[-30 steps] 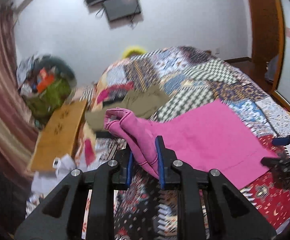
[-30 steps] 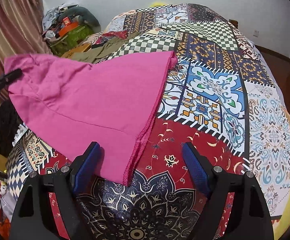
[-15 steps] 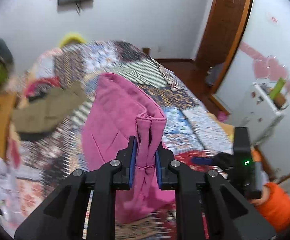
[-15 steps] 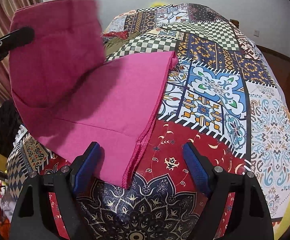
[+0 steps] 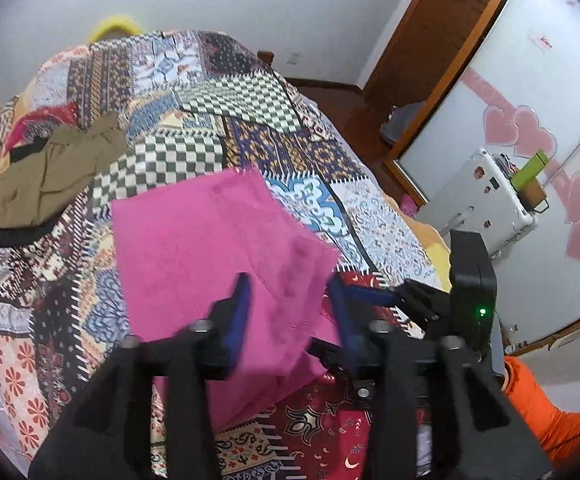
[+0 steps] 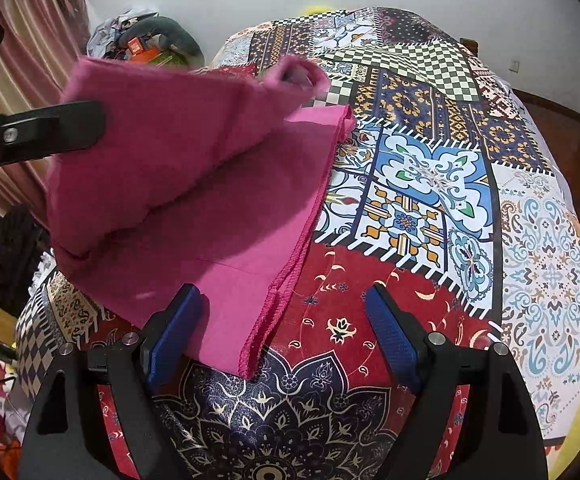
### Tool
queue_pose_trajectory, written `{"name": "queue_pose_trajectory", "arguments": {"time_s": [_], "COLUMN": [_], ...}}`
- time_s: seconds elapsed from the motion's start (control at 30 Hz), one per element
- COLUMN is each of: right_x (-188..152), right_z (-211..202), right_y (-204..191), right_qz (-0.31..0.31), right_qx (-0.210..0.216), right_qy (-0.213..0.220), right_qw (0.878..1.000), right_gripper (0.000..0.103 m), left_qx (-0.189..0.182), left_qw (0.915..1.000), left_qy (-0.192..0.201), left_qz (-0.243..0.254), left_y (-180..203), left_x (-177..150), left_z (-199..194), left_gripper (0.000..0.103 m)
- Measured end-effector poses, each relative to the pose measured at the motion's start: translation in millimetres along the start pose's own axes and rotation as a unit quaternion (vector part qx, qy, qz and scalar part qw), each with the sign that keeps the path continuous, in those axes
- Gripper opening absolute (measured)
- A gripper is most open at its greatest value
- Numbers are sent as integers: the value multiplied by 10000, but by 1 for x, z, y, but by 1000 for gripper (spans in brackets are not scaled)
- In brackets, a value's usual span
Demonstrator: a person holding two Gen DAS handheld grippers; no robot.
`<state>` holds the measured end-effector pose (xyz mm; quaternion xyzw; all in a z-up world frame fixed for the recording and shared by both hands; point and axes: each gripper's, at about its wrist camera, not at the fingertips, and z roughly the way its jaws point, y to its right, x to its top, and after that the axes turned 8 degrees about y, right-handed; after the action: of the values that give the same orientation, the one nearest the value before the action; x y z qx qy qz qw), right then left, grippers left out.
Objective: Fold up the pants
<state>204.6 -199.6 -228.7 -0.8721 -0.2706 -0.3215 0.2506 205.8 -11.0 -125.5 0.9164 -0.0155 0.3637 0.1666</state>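
The pink pants (image 5: 210,248) lie on the patchwork bedspread (image 5: 250,120), one half doubled over the other. In the right wrist view the upper layer of the pants (image 6: 178,152) is still falling over the lower one. My left gripper (image 5: 290,304) is open above the pants with nothing between its blue pads. My right gripper (image 6: 282,332) is open and empty at the near hemmed edge; it also shows in the left wrist view (image 5: 373,296). The left gripper's black arm (image 6: 38,132) shows at the left of the right wrist view.
Olive-brown trousers (image 5: 46,176) lie on the bed's far left. A pile of clothes (image 6: 150,40) sits by the wall. A white suitcase (image 5: 485,208) and a wooden door (image 5: 441,40) are to the right. An orange sleeve (image 5: 545,412) is at lower right.
My left gripper carried the pants' end up and over to the right, then opened and let it go. The fabric now drops over the lower layer. The right gripper stayed put.
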Motion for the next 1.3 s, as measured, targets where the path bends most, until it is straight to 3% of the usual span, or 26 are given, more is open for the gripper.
{"name": "queue_pose_trajectory", "arguments": {"time_s": [0.17, 0.3, 0.4, 0.6, 0.83, 0.93, 1.0, 1.3], "right_x": [0, 0, 0, 2, 6, 8, 9, 20], "right_z": [-5, -11, -19, -33, -42, -44, -46, -60], "right_y": [4, 9, 16, 34, 49, 53, 53, 41], "right_qz": [38, 40, 88, 306, 504, 531, 543, 445], "right_qx": [-50, -108, -204, -415, -589, -661, -708, -647], "right_qy": [45, 71, 141, 260, 369, 384, 402, 657], "right_qw": [10000, 9999, 9997, 9983, 9963, 9957, 9952, 9947], "right_gripper": [81, 81, 82, 82, 82, 83, 83, 83], "left_qx": [498, 1030, 1270, 1735, 1936, 2127, 2200, 2545], "left_qw": [9978, 9935, 9914, 9838, 9761, 9670, 9681, 9612], "left_qy": [429, 459, 273, -292, -918, -1302, -1104, -1026], "left_qz": [55, 158, 168, 339, 351, 522, 474, 291], "left_y": [-16, -40, -65, -110, -141, -152, -157, -169], "left_x": [15, 29, 41, 60, 54, 37, 30, -7], "left_z": [-10, -1, 15, 70, 129, 151, 144, 78], "left_gripper": [60, 67, 72, 72, 73, 85, 94, 94]}}
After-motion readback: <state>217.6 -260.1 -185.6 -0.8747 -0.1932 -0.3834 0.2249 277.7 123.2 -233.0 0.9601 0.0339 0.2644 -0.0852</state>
